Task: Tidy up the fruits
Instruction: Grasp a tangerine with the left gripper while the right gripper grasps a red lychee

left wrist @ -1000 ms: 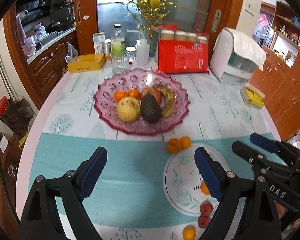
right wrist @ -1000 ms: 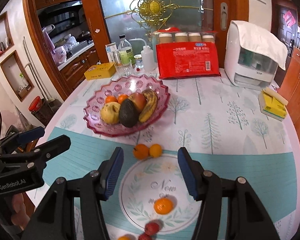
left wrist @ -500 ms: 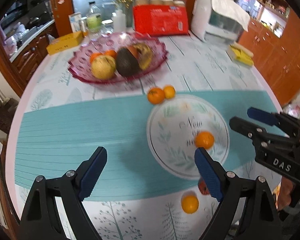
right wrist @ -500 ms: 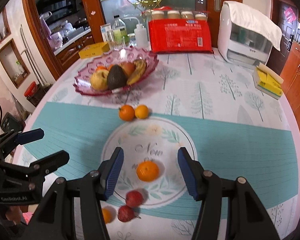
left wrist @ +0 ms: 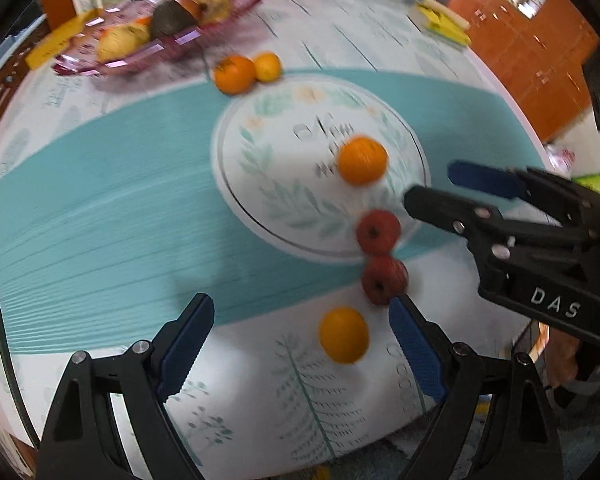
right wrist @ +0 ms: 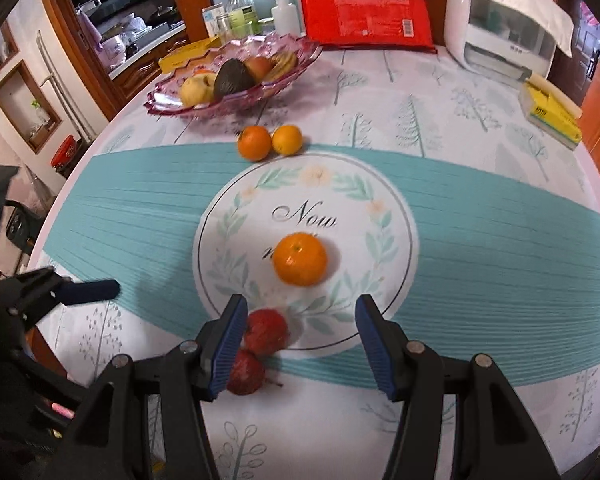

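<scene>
Lining up both grippers over the loose fruit, I am judging this to be the approach before a first pick, with nothing lifted yet. My right gripper (right wrist: 298,342) is hanging spread wide and empty at the bottom centre of its view, and the orange (right wrist: 300,258) is sitting just above the gap, on the white circle printed on the tablecloth (right wrist: 500,240). Two red fruits (right wrist: 266,336) are lying touching each other beside its left finger. My left gripper (left wrist: 300,344) is also released and holding nothing; in its blurred view a small orange (left wrist: 343,340) is lying between its fingers at lower centre. Two more oranges (right wrist: 270,142) are resting side by side in the upper middle, short of the pink bowl (right wrist: 172,100) at upper left, where the other fruit is piled. Next I am planning to ease the right gripper forward until the orange is between the pads, then close gently, since round fruit rolls.
</scene>
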`<state>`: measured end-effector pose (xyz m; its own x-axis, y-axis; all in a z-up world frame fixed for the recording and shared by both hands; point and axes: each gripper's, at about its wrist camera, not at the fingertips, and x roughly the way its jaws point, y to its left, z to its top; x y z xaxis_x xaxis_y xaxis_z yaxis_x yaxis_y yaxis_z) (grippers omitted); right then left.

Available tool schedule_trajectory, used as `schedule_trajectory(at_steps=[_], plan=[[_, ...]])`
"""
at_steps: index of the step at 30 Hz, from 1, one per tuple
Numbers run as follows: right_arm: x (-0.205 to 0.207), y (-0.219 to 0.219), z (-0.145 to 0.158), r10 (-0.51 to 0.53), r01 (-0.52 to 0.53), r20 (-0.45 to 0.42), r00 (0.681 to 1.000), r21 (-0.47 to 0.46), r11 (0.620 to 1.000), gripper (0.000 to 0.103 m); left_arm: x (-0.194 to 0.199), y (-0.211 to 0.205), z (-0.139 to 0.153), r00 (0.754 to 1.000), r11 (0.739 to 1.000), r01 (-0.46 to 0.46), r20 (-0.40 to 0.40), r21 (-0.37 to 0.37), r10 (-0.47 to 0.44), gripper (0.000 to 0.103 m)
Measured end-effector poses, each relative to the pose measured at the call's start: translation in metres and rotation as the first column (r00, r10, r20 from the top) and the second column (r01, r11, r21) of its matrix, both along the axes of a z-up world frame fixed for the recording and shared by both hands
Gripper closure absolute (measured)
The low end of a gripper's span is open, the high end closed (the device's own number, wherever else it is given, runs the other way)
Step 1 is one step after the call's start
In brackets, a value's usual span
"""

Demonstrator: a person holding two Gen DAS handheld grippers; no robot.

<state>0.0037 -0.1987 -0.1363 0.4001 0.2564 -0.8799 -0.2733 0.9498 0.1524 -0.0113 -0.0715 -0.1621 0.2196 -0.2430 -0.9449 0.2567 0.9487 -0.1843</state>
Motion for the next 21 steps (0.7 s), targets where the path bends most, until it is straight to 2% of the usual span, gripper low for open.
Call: schedule_trajectory(at_steps=[5, 7, 12, 14, 21], plan=[[-0.003, 0.001, -0.006, 0.012, -0.012, -0.019, 1.0, 0.017, 1.0, 0.046, -0.005, -0.008, -0.011, 0.998, 0.999, 0.029, -0.047, -0.034, -0.031, 0.016], [-0.003, 0.002, -0.009, 0.014, -0.014, -0.03, 0.999, 0.025, 1.0, 0.047, -0.006, -0.01, -0.015, 0.997, 0.998, 0.032, -0.062, -0.049, -0.035, 0.023], [-0.005, 0.003, -0.015, 0.029, -0.027, -0.052, 0.998, 0.048, 0.999, 0.049, -0.008, -0.011, -0.023, 0.995, 0.996, 0.022, -0.099, -0.082, -0.03, 0.032], [-0.005, 0.004, -0.018, 0.035, -0.031, -0.064, 0.997, 0.058, 0.998, 0.052, -0.009, -0.01, -0.027, 0.993, 0.996, 0.017, -0.114, -0.091, -0.028, 0.042], [0.0, 0.009, -0.028, 0.045, -0.034, -0.112, 0.993, 0.098, 0.995, 0.064, -0.009, -0.013, -0.033, 0.993, 0.994, 0.012, -0.115, -0.112, -0.025, 0.055]])
